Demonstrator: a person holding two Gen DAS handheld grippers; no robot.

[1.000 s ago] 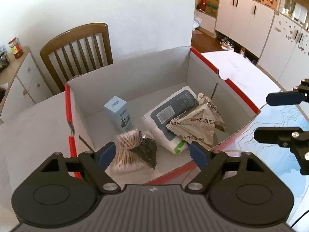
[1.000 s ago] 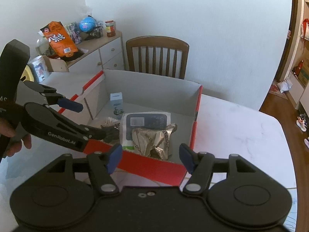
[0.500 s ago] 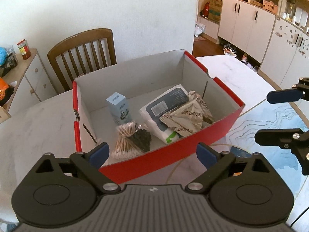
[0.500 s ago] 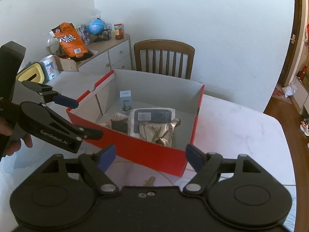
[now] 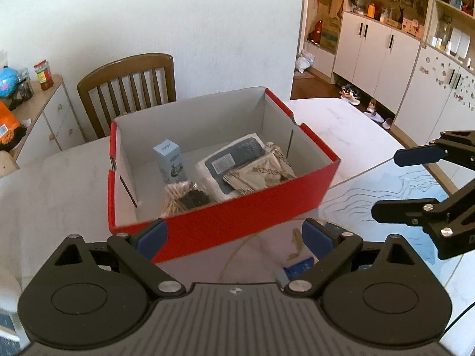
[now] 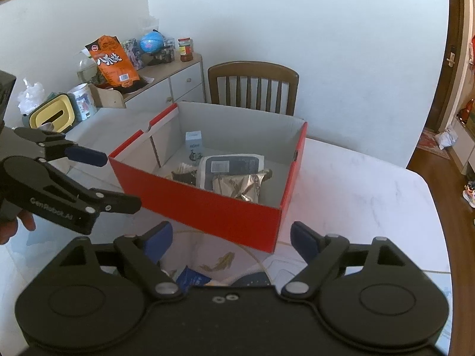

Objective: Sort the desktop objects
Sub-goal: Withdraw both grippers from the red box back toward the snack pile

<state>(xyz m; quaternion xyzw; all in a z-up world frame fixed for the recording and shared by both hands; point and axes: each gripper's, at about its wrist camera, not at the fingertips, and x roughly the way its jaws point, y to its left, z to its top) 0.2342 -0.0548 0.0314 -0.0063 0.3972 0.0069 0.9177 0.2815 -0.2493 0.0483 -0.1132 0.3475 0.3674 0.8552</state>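
left gripper jaws spread wide, nothing between them. right gripper jaws just been opening, now wide too, also empty. both tilted downward, side by side. fingers wrapped on left gripper's handle.

Both grippers are built of matte black linkages pinned with silver screws. Blue pads are fitted to the fingers, and "GenRobot.AI" is printed on the left gripper.

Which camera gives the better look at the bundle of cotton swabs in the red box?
The left wrist view: the cotton swabs show as a fanned bundle just behind the red box's near wall. In the right wrist view the swabs are farther off and mostly hidden by a dark packet.
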